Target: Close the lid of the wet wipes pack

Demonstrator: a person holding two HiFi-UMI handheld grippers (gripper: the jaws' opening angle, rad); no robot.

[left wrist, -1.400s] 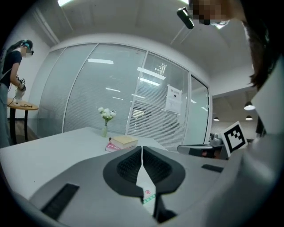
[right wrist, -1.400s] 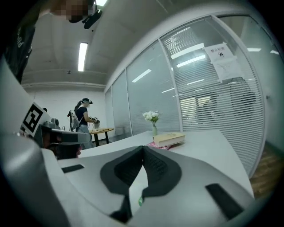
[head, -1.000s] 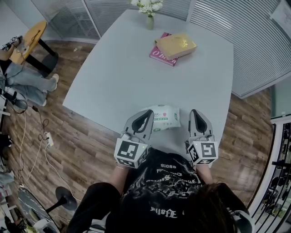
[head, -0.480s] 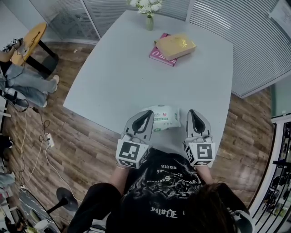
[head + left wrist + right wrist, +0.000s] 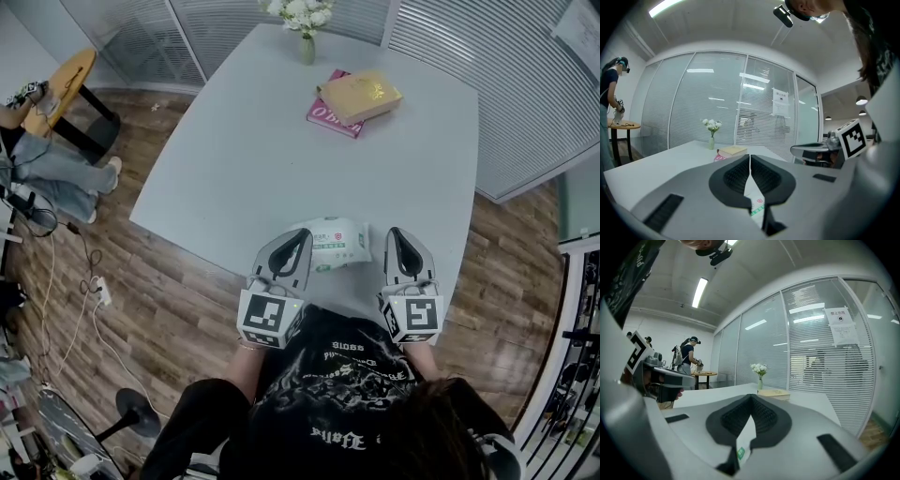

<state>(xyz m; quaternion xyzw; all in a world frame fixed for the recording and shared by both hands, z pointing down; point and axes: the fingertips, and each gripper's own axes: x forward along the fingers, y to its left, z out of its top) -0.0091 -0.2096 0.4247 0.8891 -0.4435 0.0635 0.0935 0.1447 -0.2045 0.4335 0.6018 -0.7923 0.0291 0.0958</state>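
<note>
The wet wipes pack (image 5: 336,242), white with green print, lies flat on the pale table (image 5: 281,159) near its front edge. From above I cannot tell how its lid stands. My left gripper (image 5: 304,234) is just left of the pack, tips over its left end, jaws together and holding nothing. In the left gripper view the left gripper (image 5: 750,158) has its tips meeting, and a strip of the pack (image 5: 757,206) shows through the gap below them. My right gripper (image 5: 399,232) hovers a little right of the pack, apart from it. It is shut and empty, as the right gripper (image 5: 751,399) also appears in its own view.
A yellow book on a pink one (image 5: 361,94) and a vase of white flowers (image 5: 307,37) stand at the table's far end. The table's front edge runs right under both grippers. A small round wooden table (image 5: 67,80) and cables sit on the floor at left.
</note>
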